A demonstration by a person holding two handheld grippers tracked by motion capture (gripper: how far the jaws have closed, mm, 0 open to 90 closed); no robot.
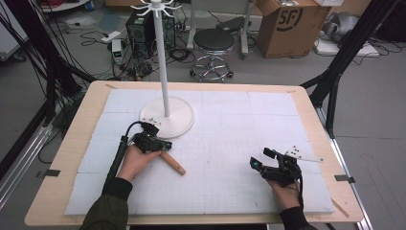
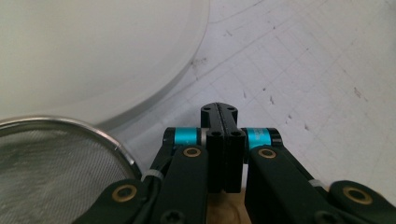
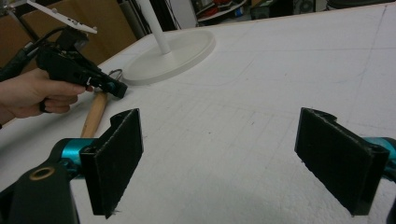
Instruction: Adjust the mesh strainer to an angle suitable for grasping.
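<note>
Broadly, I see a light wooden table (image 1: 72,143) covered by a white gridded foam mat (image 1: 239,139), and both of my hand-held tools sit over that mat. Toward the far left of the mat stands a white coat-stand-like pole with a round white disc base (image 1: 168,116); in the left gripper view its rim curves across the upper left.

My left gripper (image 1: 163,143) is held by the left hand (image 1: 136,160) just in front of that base. Its 2 black jaws are pressed flat together, with no gap between them in the left gripper view, and a strip of pale wood shows directly beneath them. That wood belongs to a strainer with a round metal mesh bowl and a light wooden handle (image 1: 173,163): the handle lies on the mat, angling from the gripper toward the near right, and the mesh bowl (image 2: 51,163) sits beside the jaws, close against the disc base. I cannot tell whether the jaws actually pinch the handle or merely rest over it.

My right gripper (image 1: 258,160) is at the near right of the mat, well apart from the strainer, held by the right hand (image 1: 286,194). Its 2 black pads (image 3: 116,158) stand wide apart with bare mat between them.
</note>
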